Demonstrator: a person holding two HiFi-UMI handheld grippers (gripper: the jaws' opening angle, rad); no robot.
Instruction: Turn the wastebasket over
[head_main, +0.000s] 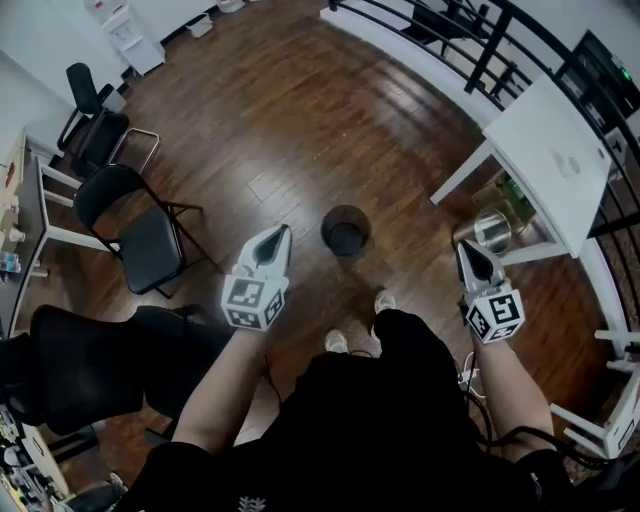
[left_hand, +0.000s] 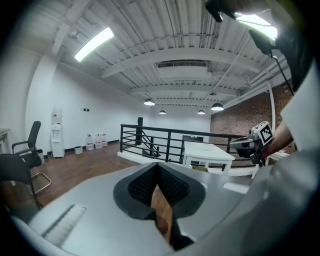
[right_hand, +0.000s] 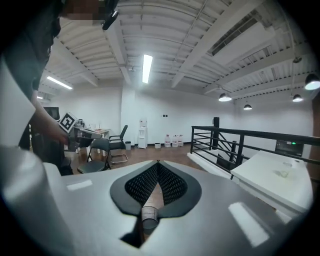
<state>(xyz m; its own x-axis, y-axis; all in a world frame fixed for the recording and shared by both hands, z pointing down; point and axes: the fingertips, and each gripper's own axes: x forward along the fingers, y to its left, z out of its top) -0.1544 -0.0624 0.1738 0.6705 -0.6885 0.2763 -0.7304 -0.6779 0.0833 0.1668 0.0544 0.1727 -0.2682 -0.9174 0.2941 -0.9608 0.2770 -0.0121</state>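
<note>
The wastebasket (head_main: 345, 230) is a dark round mesh bin standing upright on the wooden floor, its mouth facing up. It stands just ahead of the person's feet. My left gripper (head_main: 284, 230) hangs to its left, jaws shut and empty, tips apart from the rim. My right gripper (head_main: 463, 244) is further off on the right, also shut with nothing in it. In the right gripper view the basket (right_hand: 148, 214) shows low in the gap under the closed right gripper (right_hand: 158, 162). In the left gripper view the left gripper (left_hand: 157, 165) has its pads together over bare floor.
A white table (head_main: 550, 150) stands at the right with a silver can (head_main: 490, 232) under it, close to my right gripper. A black folding chair (head_main: 140, 235) and an office chair (head_main: 90, 110) stand at the left. A black railing (head_main: 470, 50) runs along the back right.
</note>
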